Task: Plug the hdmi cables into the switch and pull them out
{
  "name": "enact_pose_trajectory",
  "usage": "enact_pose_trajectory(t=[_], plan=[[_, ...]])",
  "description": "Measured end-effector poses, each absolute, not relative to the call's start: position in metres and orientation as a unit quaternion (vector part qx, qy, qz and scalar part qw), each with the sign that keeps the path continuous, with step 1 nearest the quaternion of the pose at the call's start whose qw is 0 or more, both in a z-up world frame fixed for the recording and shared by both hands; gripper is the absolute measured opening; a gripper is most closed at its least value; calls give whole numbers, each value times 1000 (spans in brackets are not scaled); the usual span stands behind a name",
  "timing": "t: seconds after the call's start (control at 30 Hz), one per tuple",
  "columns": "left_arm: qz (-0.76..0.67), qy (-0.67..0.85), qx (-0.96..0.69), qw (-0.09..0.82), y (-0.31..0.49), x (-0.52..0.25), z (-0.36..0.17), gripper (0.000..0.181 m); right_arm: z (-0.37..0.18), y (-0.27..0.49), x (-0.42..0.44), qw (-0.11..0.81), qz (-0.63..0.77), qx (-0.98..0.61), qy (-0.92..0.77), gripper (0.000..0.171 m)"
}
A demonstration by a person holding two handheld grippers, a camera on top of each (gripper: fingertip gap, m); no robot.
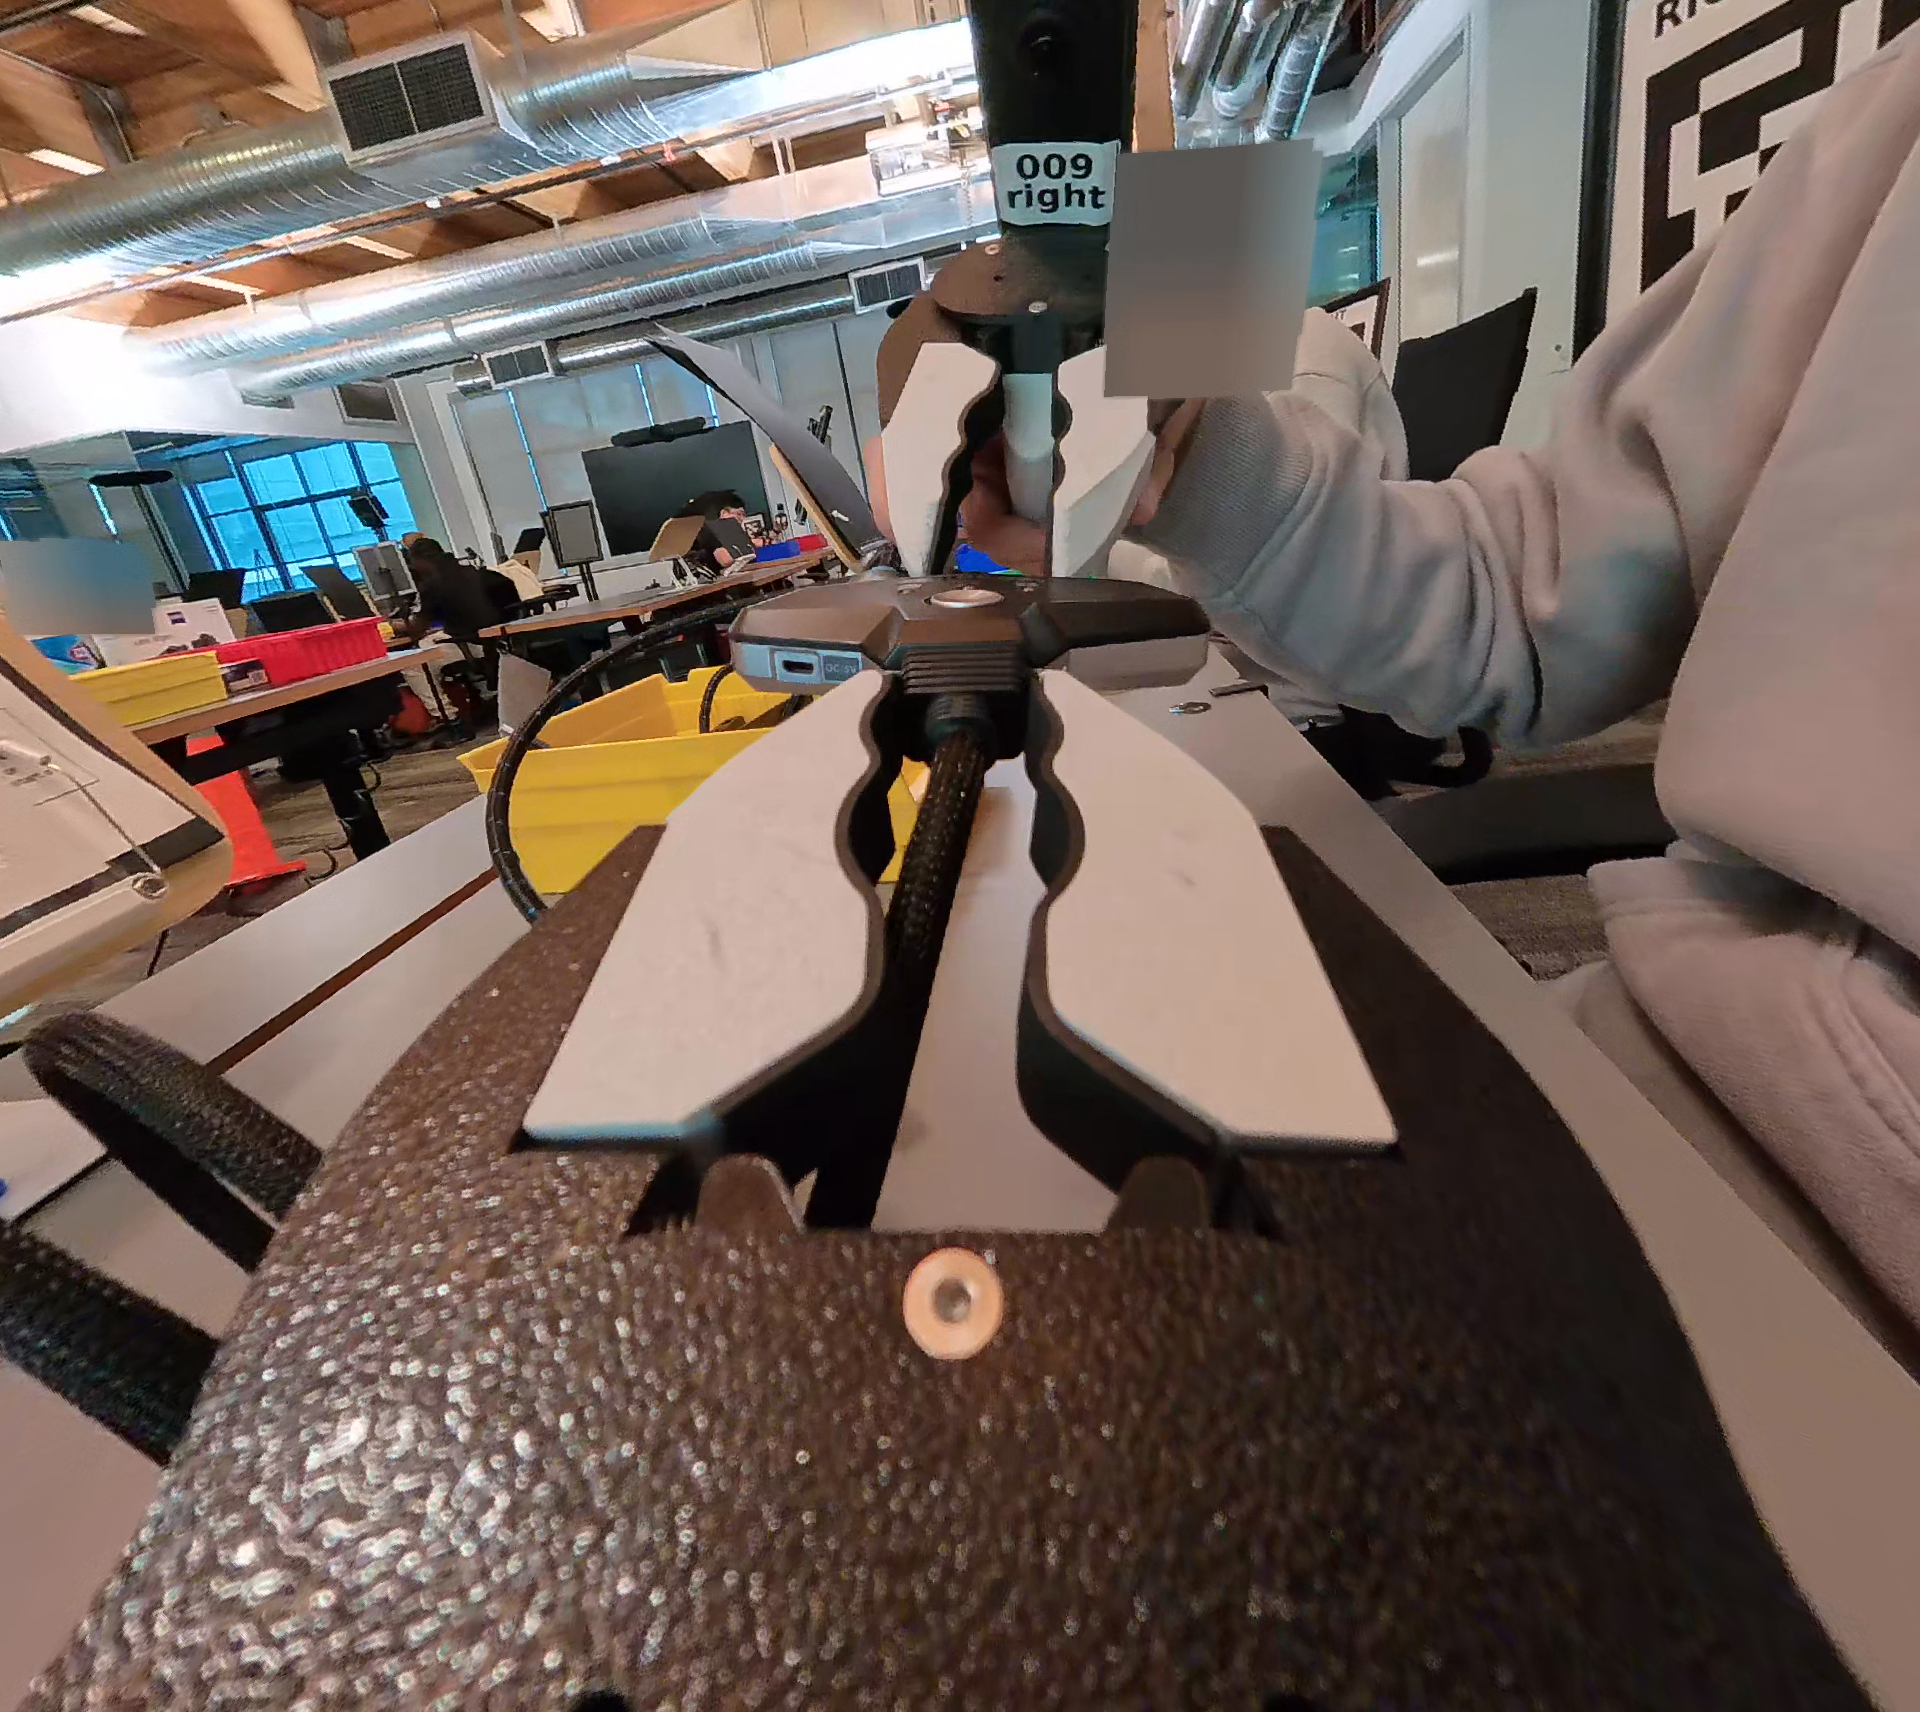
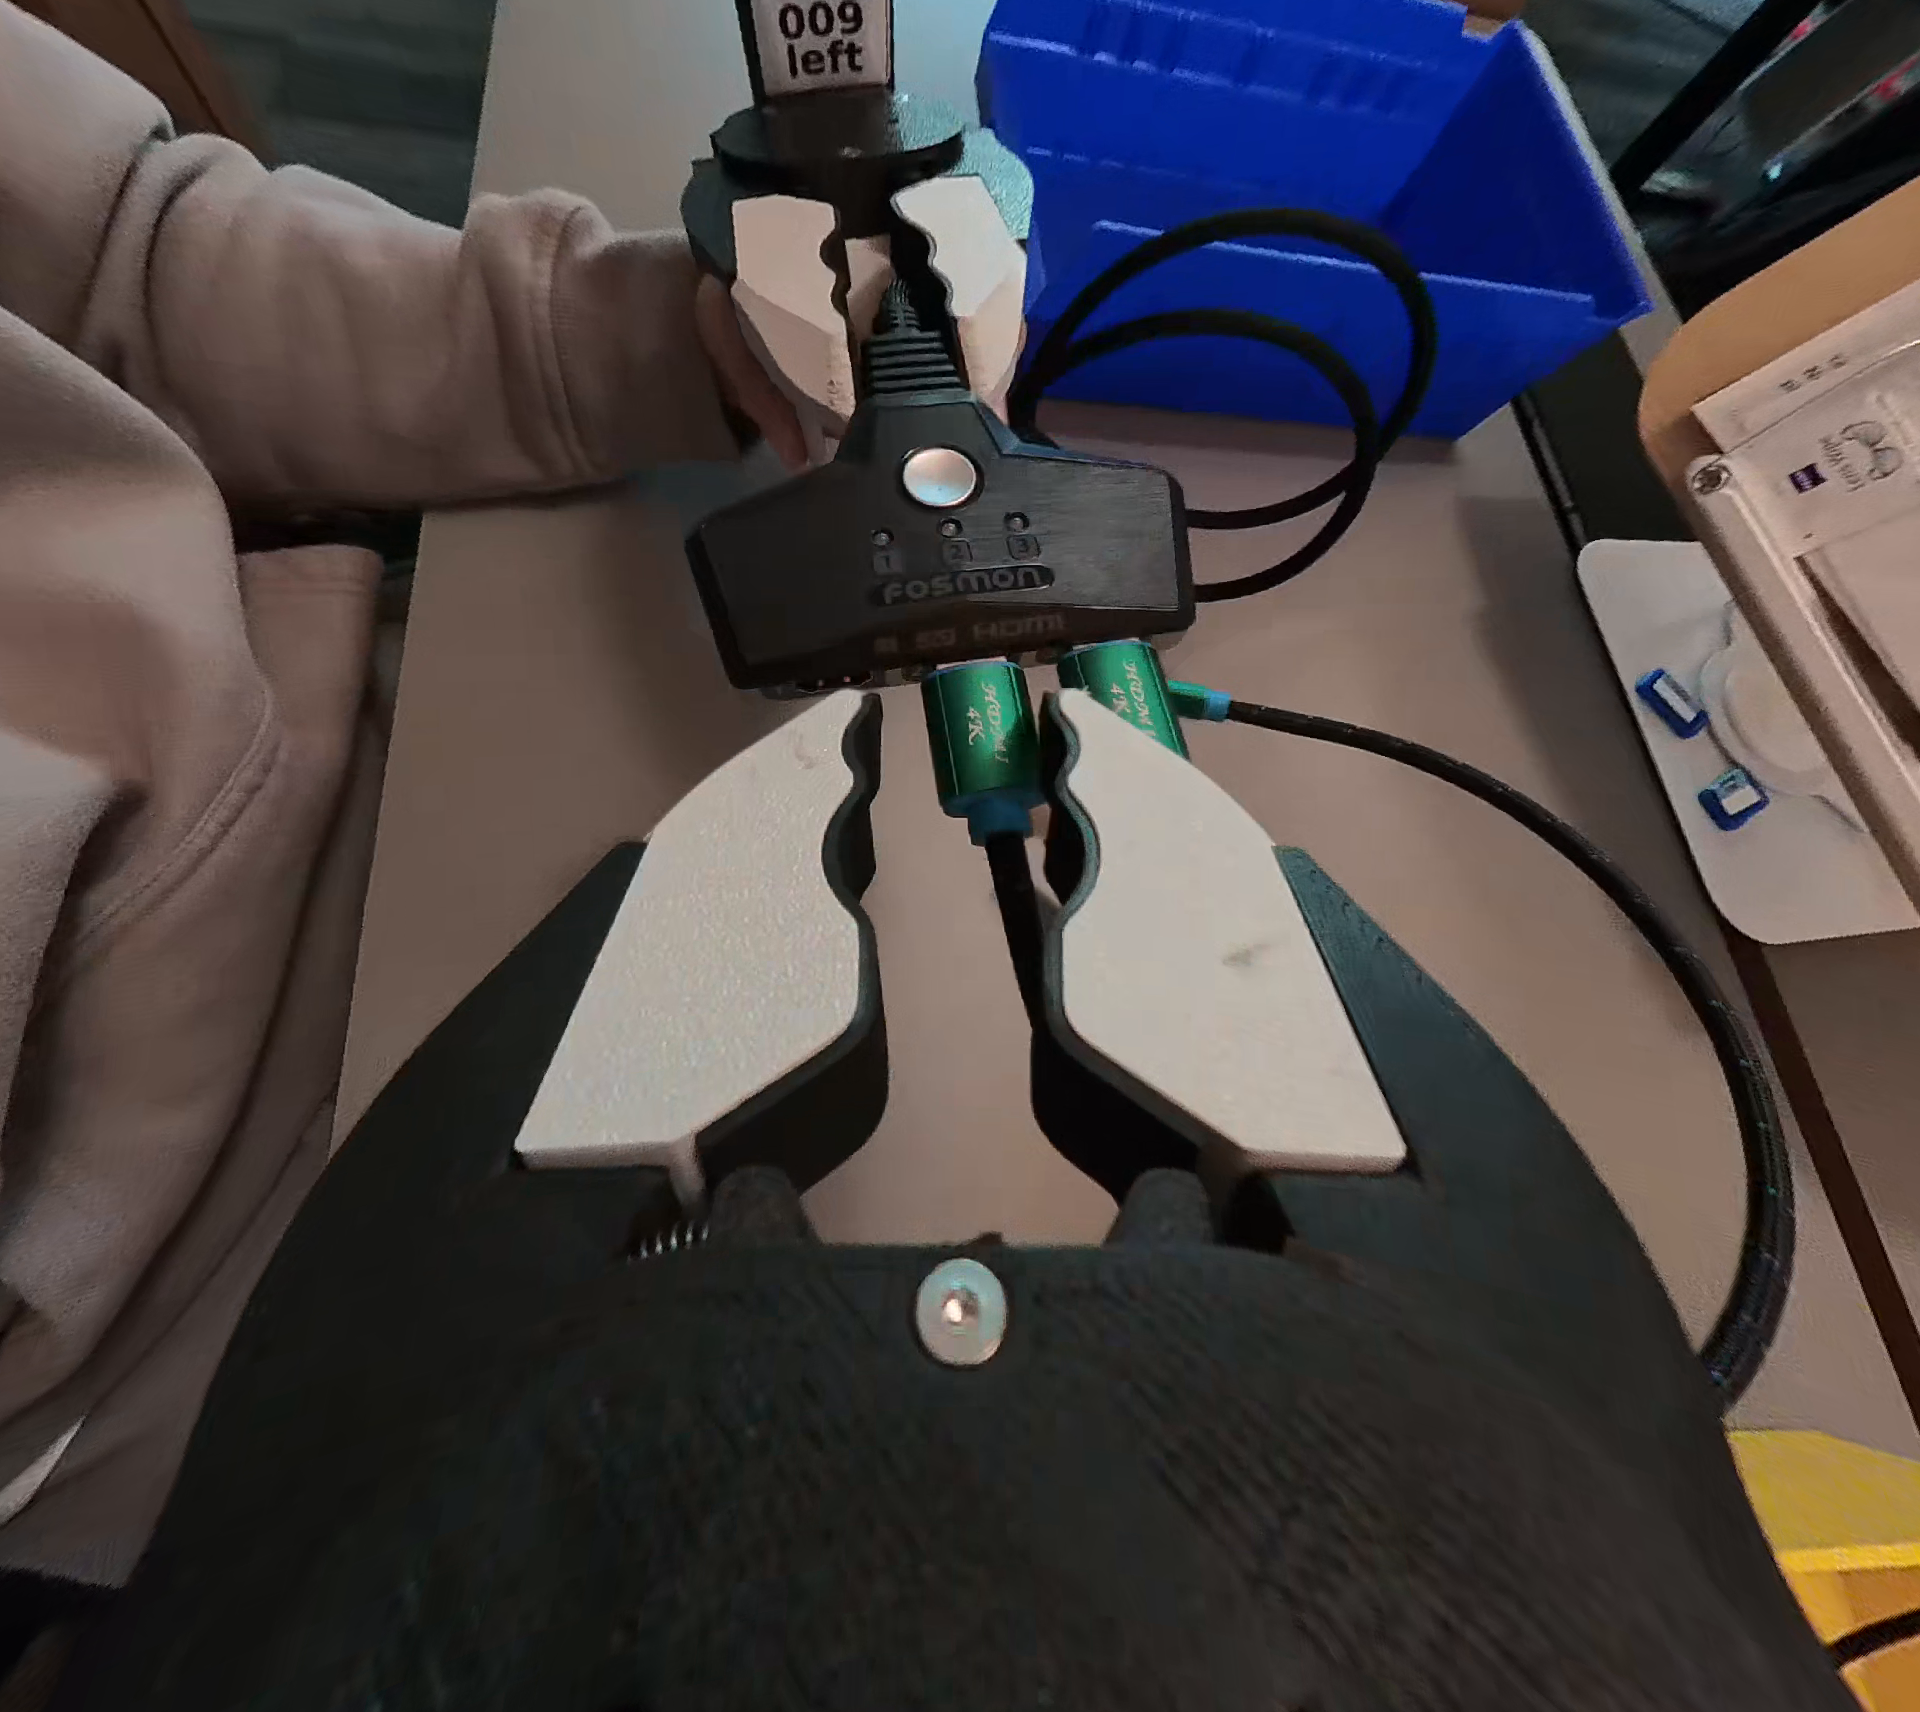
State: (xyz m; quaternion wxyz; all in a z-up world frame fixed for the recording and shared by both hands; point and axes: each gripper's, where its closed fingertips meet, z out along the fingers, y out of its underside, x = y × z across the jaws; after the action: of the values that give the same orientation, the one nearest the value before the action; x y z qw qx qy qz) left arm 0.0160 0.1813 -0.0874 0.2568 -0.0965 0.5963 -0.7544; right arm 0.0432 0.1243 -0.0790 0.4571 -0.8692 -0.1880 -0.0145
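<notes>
I am bringing the right gripper (image 2: 961, 717), fingers parted, around the middle green plug (image 2: 977, 743) seated in the switch (image 2: 935, 561). Beyond, the left gripper (image 2: 899, 312) is clamping the switch's ribbed cable collar (image 2: 912, 369). I'd close squarely and pull straight back.

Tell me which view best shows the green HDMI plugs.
The right wrist view: both green plugs sit in the switch, one between the right gripper. The left wrist view shows only the switch's opposite side.

The left gripper (image 1: 961, 706) has its jaws closed round the braided cable (image 1: 935, 873) just behind the switch (image 1: 966, 623).
</notes>
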Motion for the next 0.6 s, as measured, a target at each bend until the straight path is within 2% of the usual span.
enact_pose_trajectory(t=[0.17,0.6], plan=[[-746,608,-86,258,177,15,-91,22,-86,124,44,425,-14,-884,-194,20],[-706,649,-81,272,173,18,-105,22,-112,124,48,330,-26,-917,-224,19]])
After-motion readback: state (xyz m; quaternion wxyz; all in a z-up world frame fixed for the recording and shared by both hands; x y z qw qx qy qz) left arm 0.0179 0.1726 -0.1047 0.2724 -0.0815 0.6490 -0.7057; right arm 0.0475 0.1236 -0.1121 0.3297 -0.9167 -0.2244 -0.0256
